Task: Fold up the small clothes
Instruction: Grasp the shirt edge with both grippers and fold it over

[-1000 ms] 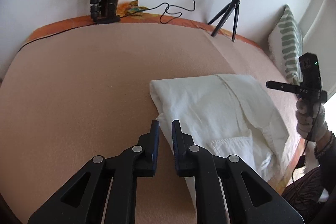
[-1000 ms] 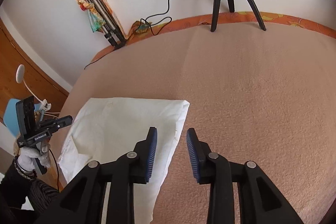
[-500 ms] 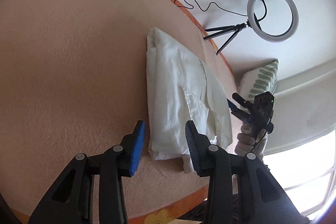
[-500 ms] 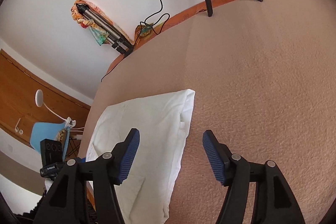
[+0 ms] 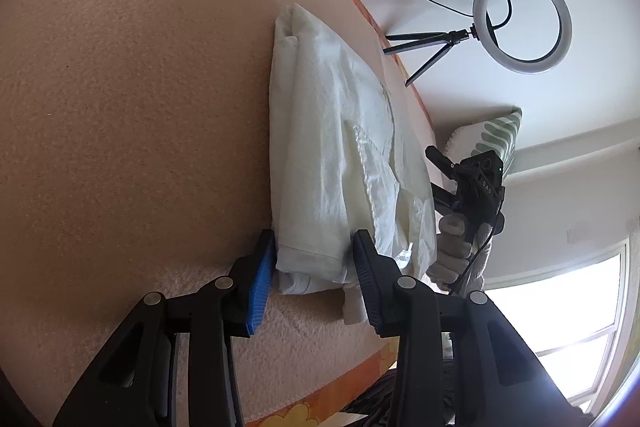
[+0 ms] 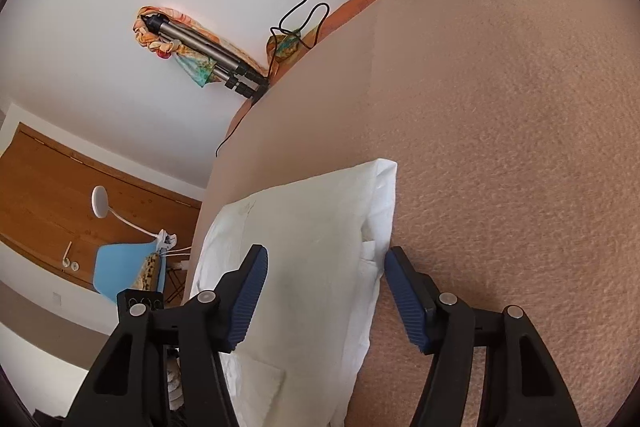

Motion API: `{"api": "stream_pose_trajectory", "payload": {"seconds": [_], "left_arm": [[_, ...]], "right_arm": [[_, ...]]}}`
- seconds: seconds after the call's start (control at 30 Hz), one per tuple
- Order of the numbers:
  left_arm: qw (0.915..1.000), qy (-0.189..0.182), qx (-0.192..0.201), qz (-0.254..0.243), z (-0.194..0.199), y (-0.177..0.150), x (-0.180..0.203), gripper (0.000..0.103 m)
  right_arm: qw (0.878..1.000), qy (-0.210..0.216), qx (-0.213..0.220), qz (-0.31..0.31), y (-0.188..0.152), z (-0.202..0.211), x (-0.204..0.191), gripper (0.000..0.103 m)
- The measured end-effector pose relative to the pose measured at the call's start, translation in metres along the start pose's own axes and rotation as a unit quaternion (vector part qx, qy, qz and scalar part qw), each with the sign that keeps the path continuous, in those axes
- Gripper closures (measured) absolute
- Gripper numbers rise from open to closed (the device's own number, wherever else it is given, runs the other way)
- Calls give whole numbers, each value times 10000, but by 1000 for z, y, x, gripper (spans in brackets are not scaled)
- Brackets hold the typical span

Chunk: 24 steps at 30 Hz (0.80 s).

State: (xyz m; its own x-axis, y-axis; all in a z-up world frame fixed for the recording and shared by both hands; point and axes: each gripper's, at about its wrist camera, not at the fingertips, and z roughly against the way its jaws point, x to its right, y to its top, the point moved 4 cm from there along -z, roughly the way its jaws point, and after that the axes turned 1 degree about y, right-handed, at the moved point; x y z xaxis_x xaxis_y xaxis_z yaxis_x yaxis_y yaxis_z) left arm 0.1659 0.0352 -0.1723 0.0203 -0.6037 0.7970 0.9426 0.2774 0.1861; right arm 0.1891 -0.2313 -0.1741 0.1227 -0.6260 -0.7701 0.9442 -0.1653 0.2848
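Left wrist view: the folded white cotton garment (image 5: 340, 155) lay on the peach textured bed cover (image 5: 128, 115). The left gripper (image 5: 314, 247) stood released, jaws parted around the garment's near hemmed corner; whether the blue pad touched the cloth was hard to judge. To the right, a gloved hand (image 5: 450, 247) carried the right gripper (image 5: 436, 163) at the garment's far edge, under a white ring light on a black tripod (image 5: 520, 21). Right wrist view: right gripper (image 6: 324, 259) jaws were closing with the garment's edge (image 6: 312, 227) between them, pads not yet pressing.
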Motion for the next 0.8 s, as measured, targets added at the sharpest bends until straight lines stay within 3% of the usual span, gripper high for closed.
{"api": "stream_pose_trajectory", "payload": {"seconds": [0.17, 0.27, 0.37, 0.5, 0.8], "left_arm": [[9994, 171, 58, -302, -2, -1, 5, 68], [9984, 306, 101, -459, -3, -2, 8, 69], [9950, 614, 138, -773, -6, -2, 14, 76], [9853, 1043, 195, -1337, -8, -5, 25, 85], [9579, 1494, 562, -2384, -3, -12, 56, 90]], "right_arm": [[10000, 59, -19, 51, -2, -5, -4, 46], [10000, 11, -11, 45, -3, -7, -2, 57], [10000, -75, -7, 43, -3, -9, -3, 65], [9979, -489, -2, 414, -3, -11, -14, 80], [9848, -1149, 271, 1275, -7, 0, -58, 90]]}}
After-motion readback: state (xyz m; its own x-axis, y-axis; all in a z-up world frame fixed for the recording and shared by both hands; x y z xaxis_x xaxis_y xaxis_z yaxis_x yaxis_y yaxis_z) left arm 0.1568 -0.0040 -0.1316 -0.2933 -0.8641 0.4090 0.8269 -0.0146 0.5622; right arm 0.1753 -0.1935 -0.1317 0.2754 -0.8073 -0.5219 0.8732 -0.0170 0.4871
